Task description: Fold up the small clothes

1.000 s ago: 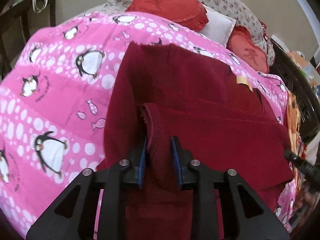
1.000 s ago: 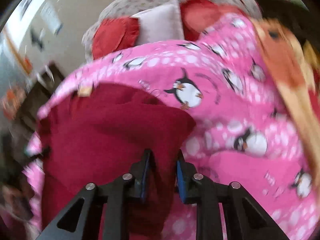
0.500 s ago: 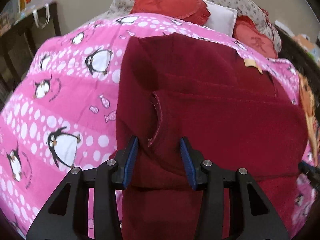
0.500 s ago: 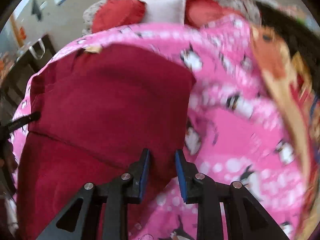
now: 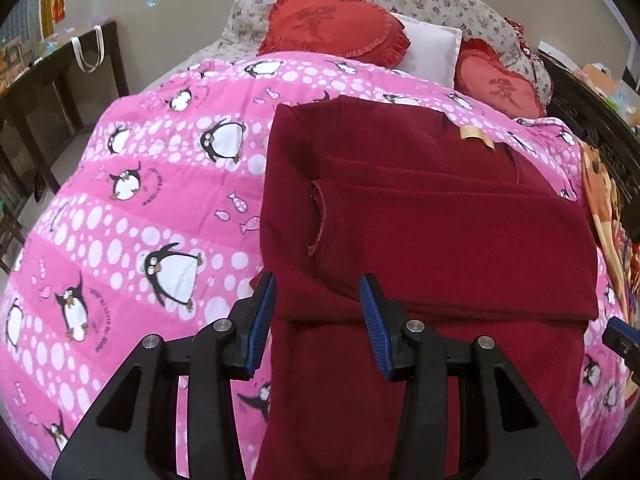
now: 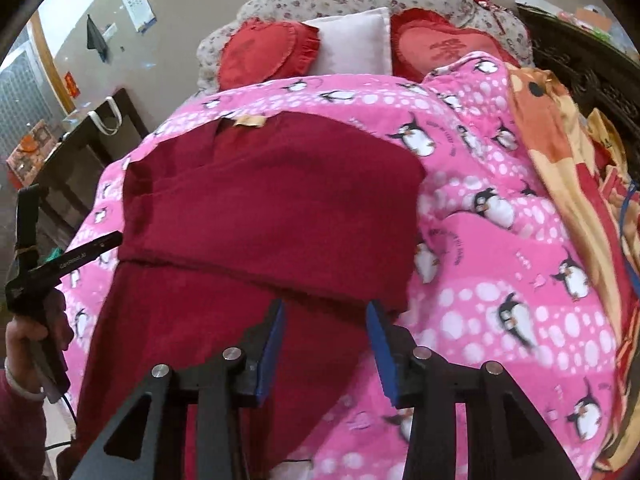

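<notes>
A dark red garment lies on the pink penguin quilt, with one part folded across its middle and a tan label near its far edge. My left gripper stands open over the garment's near left edge, its blue pads clear of the cloth. In the right wrist view the same garment shows its folded flap lying flat. My right gripper hovers at the flap's near right corner; its jaws are opening and the pads press on nothing. The left gripper appears at the left there, held by a hand.
Two red heart cushions and a white pillow rest against a floral bolster at the bed's head. A dark table with a white bag stands left of the bed. An orange cartoon blanket and a dark wooden frame border the right side.
Both grippers have let go of the folded red cloth and drawn back toward the near edge. Their jaws stand wider, and the flap now lies flat across the garment.
</notes>
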The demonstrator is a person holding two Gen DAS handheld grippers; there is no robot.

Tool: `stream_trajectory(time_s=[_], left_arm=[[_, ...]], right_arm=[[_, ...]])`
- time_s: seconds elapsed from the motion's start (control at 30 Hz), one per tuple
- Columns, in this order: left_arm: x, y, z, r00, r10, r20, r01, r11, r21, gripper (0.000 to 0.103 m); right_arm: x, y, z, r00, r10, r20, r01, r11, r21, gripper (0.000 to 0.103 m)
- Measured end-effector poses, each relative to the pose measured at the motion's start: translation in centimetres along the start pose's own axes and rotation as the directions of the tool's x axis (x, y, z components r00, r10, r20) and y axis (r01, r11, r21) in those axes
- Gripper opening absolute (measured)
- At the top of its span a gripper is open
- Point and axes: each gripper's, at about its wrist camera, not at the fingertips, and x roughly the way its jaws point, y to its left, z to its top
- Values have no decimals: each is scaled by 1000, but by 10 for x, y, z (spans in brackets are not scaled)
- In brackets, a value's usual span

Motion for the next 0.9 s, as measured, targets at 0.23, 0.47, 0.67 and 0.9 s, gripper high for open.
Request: stream_trajectory(time_s=[0.23,0.47,0.67,0.9], left_arm=[[-16,1,-15,1000,-15,-12,15,1000,11,43],[-26,-3,-36,1000,-14,-28,15,999,38,43],[-40,-4,-48,1000,-8,-23,9,999,43,43],[-62,-7,-64,1000,-19,7,18,998,62,43]], right_arm=[[5,20,-13,996,78,-41,-77,997,33,41],[30,30,-39,986,45,-162,-42,999,19,48],[8,35,-49,989,71,-127,-69,997,21,48],[-12,41,-66,989,92,-120,-89,996,30,48]])
